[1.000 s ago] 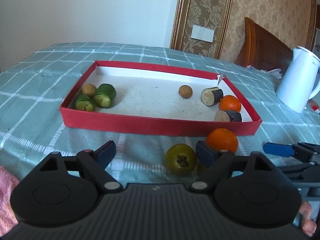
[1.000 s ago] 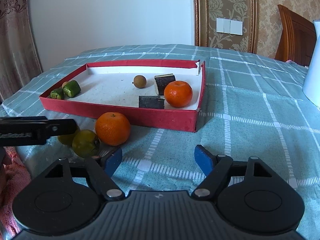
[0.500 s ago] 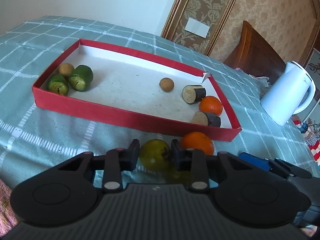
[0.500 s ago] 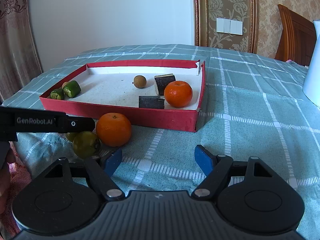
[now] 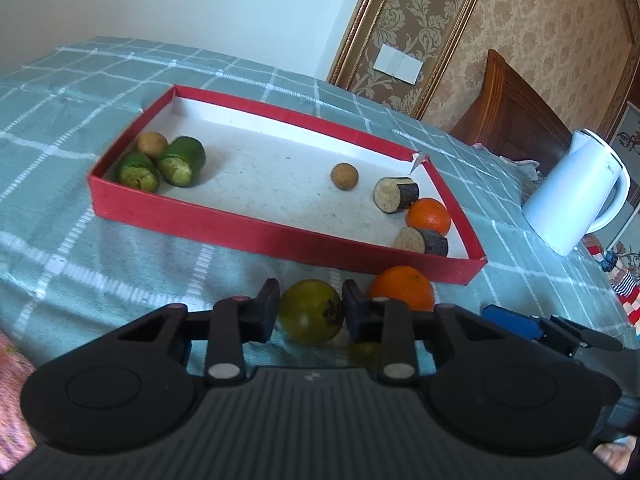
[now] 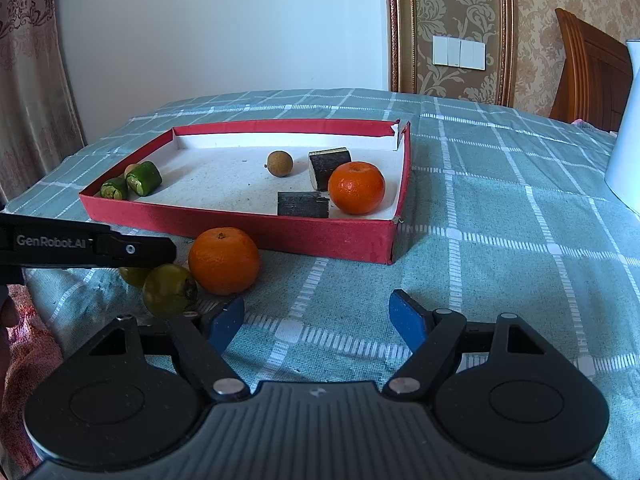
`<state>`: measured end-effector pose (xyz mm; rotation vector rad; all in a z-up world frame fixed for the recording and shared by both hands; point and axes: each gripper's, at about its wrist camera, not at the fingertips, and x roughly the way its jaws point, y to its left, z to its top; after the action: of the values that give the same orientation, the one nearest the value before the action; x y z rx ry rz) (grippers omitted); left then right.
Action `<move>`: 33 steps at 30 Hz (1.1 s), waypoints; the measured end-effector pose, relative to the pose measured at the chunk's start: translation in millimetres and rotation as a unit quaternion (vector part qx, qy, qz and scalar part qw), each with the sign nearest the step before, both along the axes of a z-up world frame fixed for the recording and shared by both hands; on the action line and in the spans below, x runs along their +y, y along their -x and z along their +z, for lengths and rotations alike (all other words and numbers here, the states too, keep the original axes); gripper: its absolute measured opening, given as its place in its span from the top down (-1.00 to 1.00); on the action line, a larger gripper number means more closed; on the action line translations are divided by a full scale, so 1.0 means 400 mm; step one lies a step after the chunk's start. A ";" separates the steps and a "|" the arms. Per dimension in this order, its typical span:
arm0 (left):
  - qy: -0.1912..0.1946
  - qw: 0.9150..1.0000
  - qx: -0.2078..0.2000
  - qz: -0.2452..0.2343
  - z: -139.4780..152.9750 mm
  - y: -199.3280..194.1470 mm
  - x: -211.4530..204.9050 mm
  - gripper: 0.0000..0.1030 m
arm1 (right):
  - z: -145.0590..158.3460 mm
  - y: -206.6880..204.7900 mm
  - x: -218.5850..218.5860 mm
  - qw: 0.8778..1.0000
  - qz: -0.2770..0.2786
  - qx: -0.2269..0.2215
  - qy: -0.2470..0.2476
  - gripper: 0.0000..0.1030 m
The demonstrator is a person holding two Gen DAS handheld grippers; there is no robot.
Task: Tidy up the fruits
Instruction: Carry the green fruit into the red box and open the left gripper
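Note:
My left gripper point(image 5: 310, 308) is shut on a round olive-green fruit point(image 5: 308, 320), its pads pressing both sides just above the checked tablecloth. A second green fruit point(image 5: 364, 352) lies half hidden under its right finger. An orange point(image 5: 402, 288) rests on the cloth just beyond, against the red tray point(image 5: 240, 228). The tray holds another orange point(image 5: 428, 216), two dark eggplant pieces point(image 5: 396, 200), a brown ball point(image 5: 344, 176) and green vegetable chunks point(image 5: 182, 160). My right gripper point(image 6: 316, 316) is open over bare cloth, to the right of the loose orange point(image 6: 224, 260).
A white kettle point(image 5: 576, 196) stands at the right, beyond the tray. A pink cloth point(image 6: 28, 356) lies at the near left edge. A wooden chair back point(image 5: 516, 116) rises behind the table. The right gripper's blue finger point(image 5: 512, 322) shows low right in the left wrist view.
The left jaws went from wide apart to closed on the green fruit, and that gripper tilted and rolled a little. The right gripper has stayed still and open.

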<state>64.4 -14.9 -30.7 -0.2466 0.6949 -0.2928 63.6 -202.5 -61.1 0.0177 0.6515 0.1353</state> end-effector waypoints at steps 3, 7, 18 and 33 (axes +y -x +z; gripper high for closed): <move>-0.009 1.000 -0.011 0.002 0.011 0.008 0.014 0.41 | 0.000 0.000 0.000 1.000 0.000 0.000 0.001 -0.54; -0.016 0.999 -0.028 0.005 0.037 0.011 0.034 0.41 | 0.000 0.000 0.000 1.000 0.000 0.000 0.001 -0.54; -0.066 0.995 -0.063 0.038 0.104 -0.082 0.079 0.41 | 0.000 0.000 0.002 1.000 0.001 0.001 0.003 -0.57; -0.132 0.986 -0.072 0.066 0.087 -0.282 0.110 0.41 | -0.003 -0.003 0.008 1.000 0.005 0.003 0.011 -0.62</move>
<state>177.3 29.3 4.0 -0.0178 0.5644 -0.0890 64.8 -199.4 -62.1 -0.0067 0.6587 0.1386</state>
